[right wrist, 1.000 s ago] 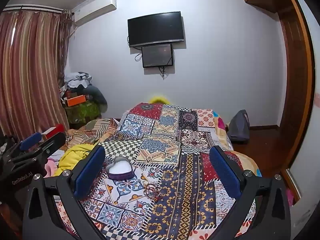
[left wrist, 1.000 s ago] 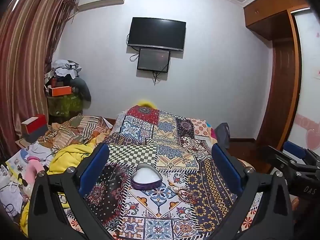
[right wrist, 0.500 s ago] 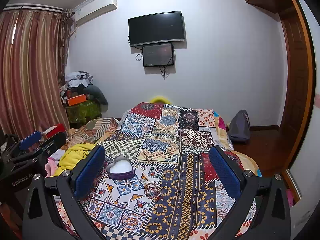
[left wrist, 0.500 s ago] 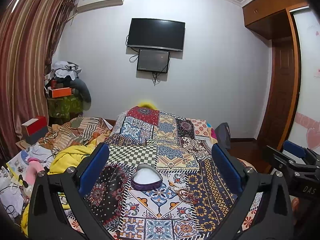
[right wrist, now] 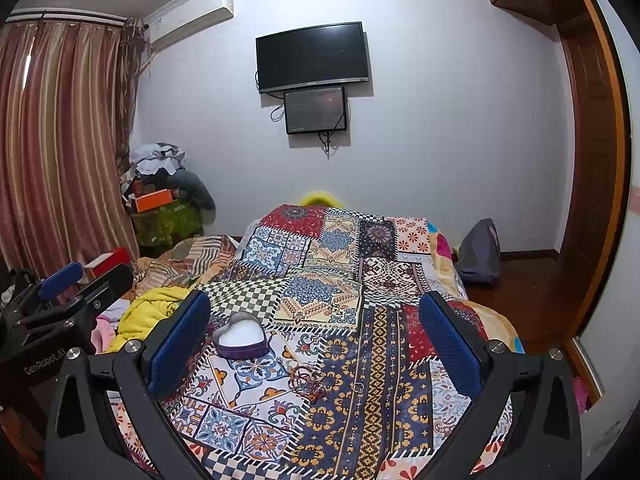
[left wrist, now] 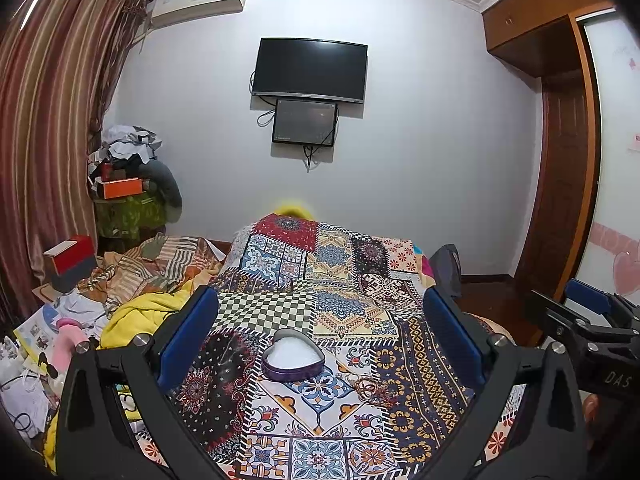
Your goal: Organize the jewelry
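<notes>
Purple heart-shaped box (left wrist: 293, 362) open at centre frame on the patchwork bed (left wrist: 344, 312), white lining bare; tangled jewelry (left wrist: 370, 387) just to its lower right, untouched. Left claw (left wrist: 320, 334) and right claw (right wrist: 316, 342) spread wide, empty, hovering above. Sorting not yet begun.

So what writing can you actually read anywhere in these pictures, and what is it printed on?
"DAS": white letters on the black body of the right gripper, seen at the edge of the left wrist view; the word may run on out of sight.
"GenRobot.AI": on the black body of the left gripper, seen in the right wrist view.
The maker's mark on the TV and the pink sign on the wardrobe door are too small to read.
</notes>
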Demonstrator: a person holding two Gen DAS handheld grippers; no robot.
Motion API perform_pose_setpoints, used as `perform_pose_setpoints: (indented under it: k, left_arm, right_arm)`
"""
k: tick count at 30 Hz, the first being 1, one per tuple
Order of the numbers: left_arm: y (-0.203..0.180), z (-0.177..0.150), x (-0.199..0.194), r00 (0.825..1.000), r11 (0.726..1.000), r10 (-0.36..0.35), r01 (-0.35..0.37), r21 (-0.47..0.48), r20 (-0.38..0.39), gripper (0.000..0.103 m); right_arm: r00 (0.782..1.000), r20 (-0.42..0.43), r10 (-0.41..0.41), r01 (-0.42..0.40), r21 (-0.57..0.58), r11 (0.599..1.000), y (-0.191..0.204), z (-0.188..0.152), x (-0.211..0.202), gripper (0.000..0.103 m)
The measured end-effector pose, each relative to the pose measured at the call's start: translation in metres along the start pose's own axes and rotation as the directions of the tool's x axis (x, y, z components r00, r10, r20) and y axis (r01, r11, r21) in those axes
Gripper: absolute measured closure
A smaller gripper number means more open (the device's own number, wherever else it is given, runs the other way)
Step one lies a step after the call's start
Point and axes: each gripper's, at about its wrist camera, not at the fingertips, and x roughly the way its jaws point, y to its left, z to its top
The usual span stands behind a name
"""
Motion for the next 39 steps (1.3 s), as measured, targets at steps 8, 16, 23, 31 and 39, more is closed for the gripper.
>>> perform_pose_setpoints:
  k: [8,16,23,31,39]
  left_arm:
    - [-0.001,-0.001,0.0,1.0,1.0,0.002,-0.002,0.003,-0.002,0.0]
    - [0.001,0.0,-0.002,1.0,1.0,-0.002,0.002,0.003,-0.005,0.0]
    - [-0.002,-0.002,0.002,1.0,1.0,-0.002,0.002,0.004,-0.007,0.0]
    - [-0.002,-0.003,0.003,1.0,1.0,-0.002,0.002,0.004,-0.01,0.0]
    - [-0.002,-0.008,0.014,1.0,1.0,0.002,-0.002,0.003,-0.031,0.0]
  right_arm:
    - [1.0,-0.003,0.002,-0.001,0.004,1.0,-0.002,-0.001,0.001,0.0]
    - [1.0,-0.003,0.001,-0.001,0.004,1.0,-0.002,-0.001,0.002,0.0]
    - [1.0,-0.007,0.001,-0.001,0.005,1.0,-0.003,-0.003,0.003,0.0]
    - [1.0,-0.016,0.0,0.0,0.008,1.0,-0.004,-0.007,0.009,0.0]
    - [0.999,-0.039,-0.005,0.006,0.012,1.0,-0.008,-0.012,0.02,0.0]
